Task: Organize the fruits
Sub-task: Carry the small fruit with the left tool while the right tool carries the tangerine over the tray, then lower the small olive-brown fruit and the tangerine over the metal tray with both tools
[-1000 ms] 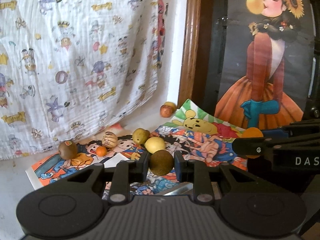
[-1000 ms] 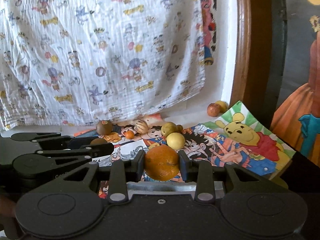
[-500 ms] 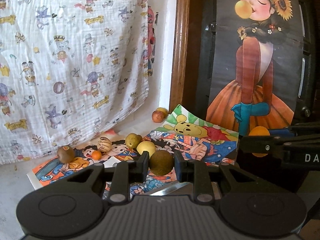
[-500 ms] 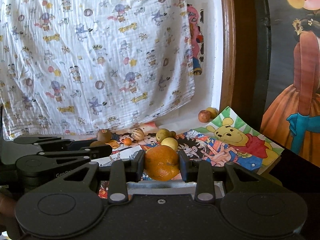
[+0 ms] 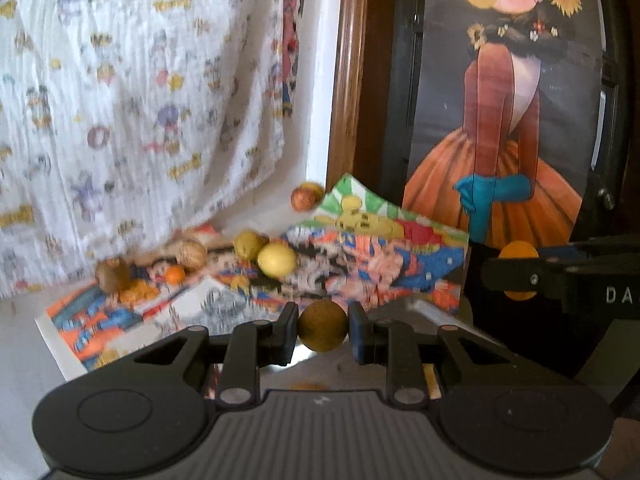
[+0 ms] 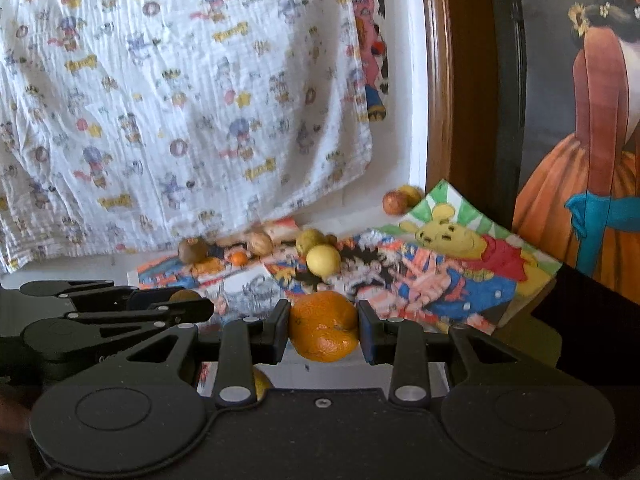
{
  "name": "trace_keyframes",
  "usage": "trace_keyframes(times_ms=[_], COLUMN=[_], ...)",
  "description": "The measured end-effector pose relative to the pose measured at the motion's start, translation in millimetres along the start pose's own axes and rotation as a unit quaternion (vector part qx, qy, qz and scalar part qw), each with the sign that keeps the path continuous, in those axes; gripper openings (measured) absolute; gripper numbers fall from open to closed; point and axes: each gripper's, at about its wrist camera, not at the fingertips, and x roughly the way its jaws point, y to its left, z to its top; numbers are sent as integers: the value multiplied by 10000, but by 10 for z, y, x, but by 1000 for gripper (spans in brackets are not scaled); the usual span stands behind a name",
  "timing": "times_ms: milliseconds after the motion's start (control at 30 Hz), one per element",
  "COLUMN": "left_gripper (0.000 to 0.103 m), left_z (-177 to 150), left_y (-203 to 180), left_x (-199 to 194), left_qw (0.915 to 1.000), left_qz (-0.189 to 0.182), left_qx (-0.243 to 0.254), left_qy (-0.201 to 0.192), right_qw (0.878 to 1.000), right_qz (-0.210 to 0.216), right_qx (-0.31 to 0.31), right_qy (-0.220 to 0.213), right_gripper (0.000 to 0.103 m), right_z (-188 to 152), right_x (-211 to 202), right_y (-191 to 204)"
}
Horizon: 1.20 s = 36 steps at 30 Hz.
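Left gripper (image 5: 323,330) is clenching a brown round fruit (image 5: 323,331), right gripper (image 6: 324,332) is gripping an orange (image 6: 323,331) w/ both held above the cartoon mat (image 6: 460,280). Carrying step, probably; next is finding a drop spot (no bowl or tray visible). Loose fruits incl. a yellow one (image 6: 323,261) are lying on the mat.

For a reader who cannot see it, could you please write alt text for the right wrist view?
The right tongs grip an orange above a cartoon-printed mat holding several small fruits. A patterned white cloth hangs behind.
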Motion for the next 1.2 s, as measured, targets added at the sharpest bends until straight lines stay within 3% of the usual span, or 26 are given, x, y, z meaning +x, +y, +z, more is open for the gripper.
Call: trace_keyframes(times_ms=[200,467,767,1200], left_gripper=[29,29,29,29], left_z=[-410,-725,-813,-899], left_y=[50,89,87,37], left_x=[150,259,453,700], left_qw=[9985,9947,9910,9897], left_qz=[17,-29,-79,-2], left_qx=[-9,-133,-182,-26], left_qy=[542,1020,1327,1429], right_qw=[9987,9926,9882,9857], right_qz=[67,166,167,90], right_qx=[59,45,154,183], right_qy=[509,1205,1516,1675], right_gripper=[37,37,37,37], right_z=[-347,-817,-940,-1006], right_x=[222,572,860,1111], right_y=[29,139,81,11])
